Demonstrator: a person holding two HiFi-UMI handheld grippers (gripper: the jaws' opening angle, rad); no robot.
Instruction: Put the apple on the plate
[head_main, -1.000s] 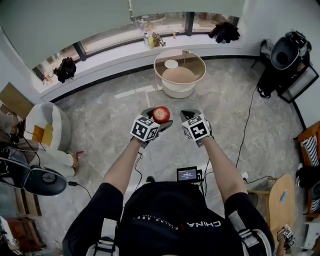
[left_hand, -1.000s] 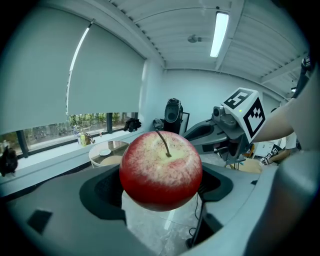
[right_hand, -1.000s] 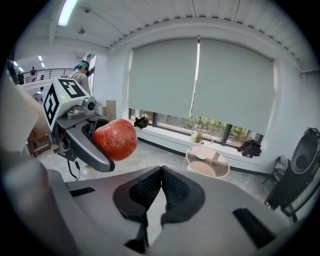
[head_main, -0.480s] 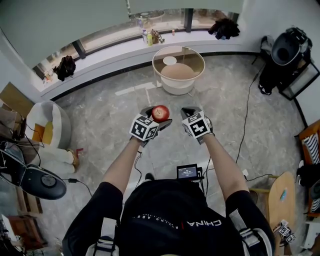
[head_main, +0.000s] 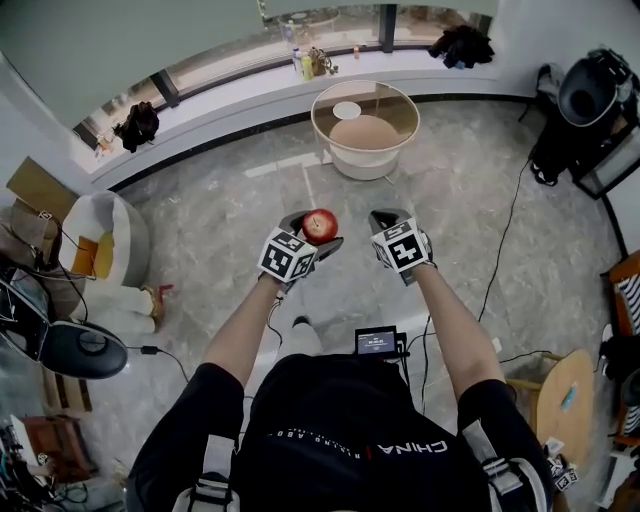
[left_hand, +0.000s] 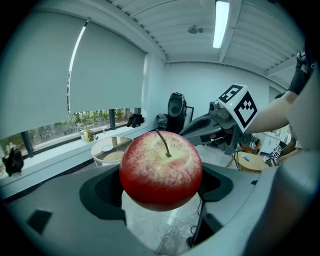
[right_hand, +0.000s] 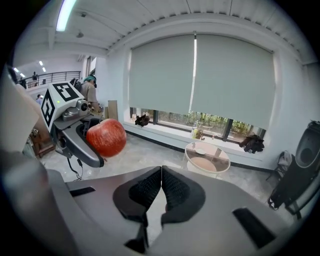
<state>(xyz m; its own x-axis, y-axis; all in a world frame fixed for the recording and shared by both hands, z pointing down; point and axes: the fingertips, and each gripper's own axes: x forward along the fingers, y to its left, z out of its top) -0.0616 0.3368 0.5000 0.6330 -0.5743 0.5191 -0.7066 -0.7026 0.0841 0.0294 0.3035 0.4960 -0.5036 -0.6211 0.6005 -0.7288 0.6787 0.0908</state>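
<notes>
Firmly, left tongs (left_hand: 161, 176) clasp the apple (left_hand: 160, 169); right tongs (right_hand: 161, 186) sit pressed together, empty.

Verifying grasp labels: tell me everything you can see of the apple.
The apple is round, red with a yellow-speckled top and a thin brown stem pointing up. It looks whole. The left gripper holds it in mid-air above the floor, dark pads against two sides; nothing else touches it.

Apple (left_hand: 161, 170) red, yellow-flecked near stem; floor (head_main: 215, 225) grey marbled.
</notes>
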